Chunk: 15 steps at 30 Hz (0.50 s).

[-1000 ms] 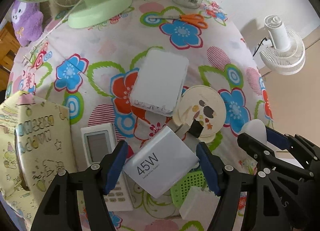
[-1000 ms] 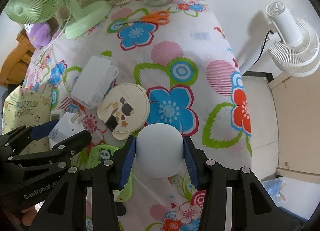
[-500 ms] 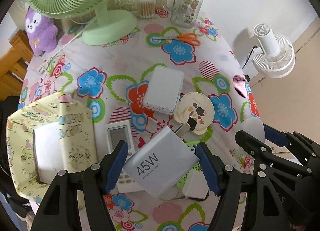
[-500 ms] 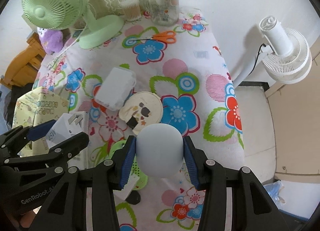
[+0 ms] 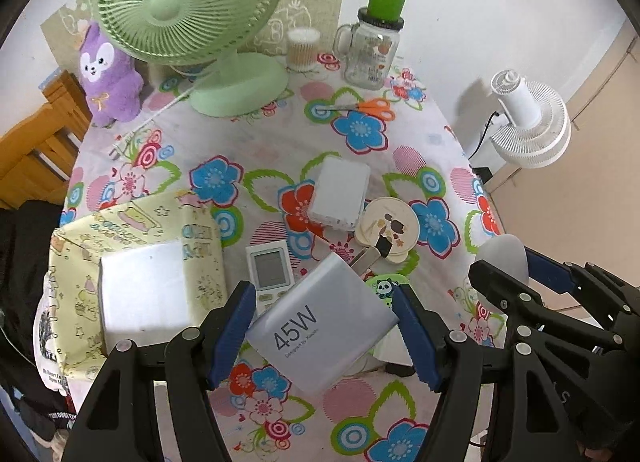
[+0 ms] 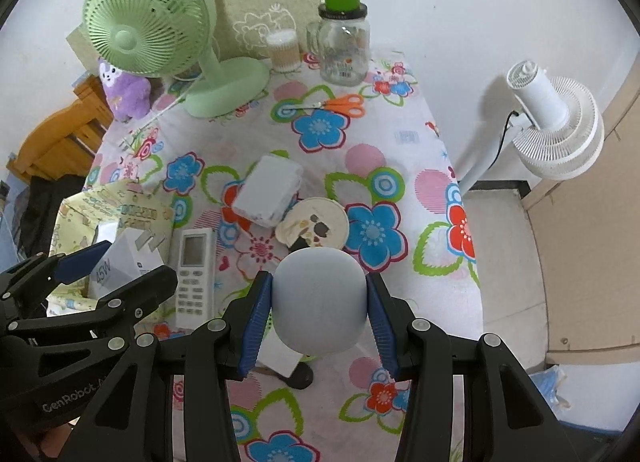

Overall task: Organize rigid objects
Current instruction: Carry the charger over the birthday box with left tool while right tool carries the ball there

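Honestly the left gripper [image 5: 324, 332] worries me: it pinches the white charger [image 5: 320, 326] corner to corner, so the block could twist out and drop onto the remote [image 5: 267, 267] below. The right gripper [image 6: 319, 310] squeezes the rounded grey speaker [image 6: 320, 298], which could squirt loose. Both point steeply down, raised above the flowery table [image 6: 384, 158].

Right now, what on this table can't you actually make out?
- Green basket, left wrist view: mostly hidden behind the 45W charger.
- White block, right wrist view: covered by the grey rounded object; identity unclear.
- Jar label, left wrist view: too small to read.
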Tool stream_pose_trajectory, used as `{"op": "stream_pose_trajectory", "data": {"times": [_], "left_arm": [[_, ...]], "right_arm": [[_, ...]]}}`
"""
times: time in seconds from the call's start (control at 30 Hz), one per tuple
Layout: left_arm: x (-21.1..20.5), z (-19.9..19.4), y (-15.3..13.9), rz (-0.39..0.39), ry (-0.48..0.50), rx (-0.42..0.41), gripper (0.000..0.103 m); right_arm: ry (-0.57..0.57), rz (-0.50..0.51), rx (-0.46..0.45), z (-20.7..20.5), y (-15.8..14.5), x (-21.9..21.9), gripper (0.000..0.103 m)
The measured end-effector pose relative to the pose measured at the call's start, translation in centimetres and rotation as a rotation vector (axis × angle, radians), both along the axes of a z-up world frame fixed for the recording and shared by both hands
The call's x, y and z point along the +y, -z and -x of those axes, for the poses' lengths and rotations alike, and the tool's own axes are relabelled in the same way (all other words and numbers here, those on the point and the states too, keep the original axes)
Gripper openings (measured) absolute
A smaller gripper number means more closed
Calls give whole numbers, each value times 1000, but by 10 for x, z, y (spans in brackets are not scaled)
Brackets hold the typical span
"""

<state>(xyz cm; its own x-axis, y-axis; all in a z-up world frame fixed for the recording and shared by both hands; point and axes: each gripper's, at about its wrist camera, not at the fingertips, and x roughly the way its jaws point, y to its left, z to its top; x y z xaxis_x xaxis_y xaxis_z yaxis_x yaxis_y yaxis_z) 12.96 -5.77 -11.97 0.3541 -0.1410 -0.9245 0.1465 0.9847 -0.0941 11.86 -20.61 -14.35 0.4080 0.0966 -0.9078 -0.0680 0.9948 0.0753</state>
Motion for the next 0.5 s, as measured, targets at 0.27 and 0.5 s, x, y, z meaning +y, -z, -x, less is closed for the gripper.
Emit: {"op": "stream_pose_trajectory", "data": {"times": [0.27,0.5], "left_arm": [[22,9,-10,3,-7,-23,72],[45,14,-13,2,-19,-29,72]], "right_arm": [[-9,4,-19,10,-11,23,50],[-24,-2,-21,13,-13,46,50]]}}
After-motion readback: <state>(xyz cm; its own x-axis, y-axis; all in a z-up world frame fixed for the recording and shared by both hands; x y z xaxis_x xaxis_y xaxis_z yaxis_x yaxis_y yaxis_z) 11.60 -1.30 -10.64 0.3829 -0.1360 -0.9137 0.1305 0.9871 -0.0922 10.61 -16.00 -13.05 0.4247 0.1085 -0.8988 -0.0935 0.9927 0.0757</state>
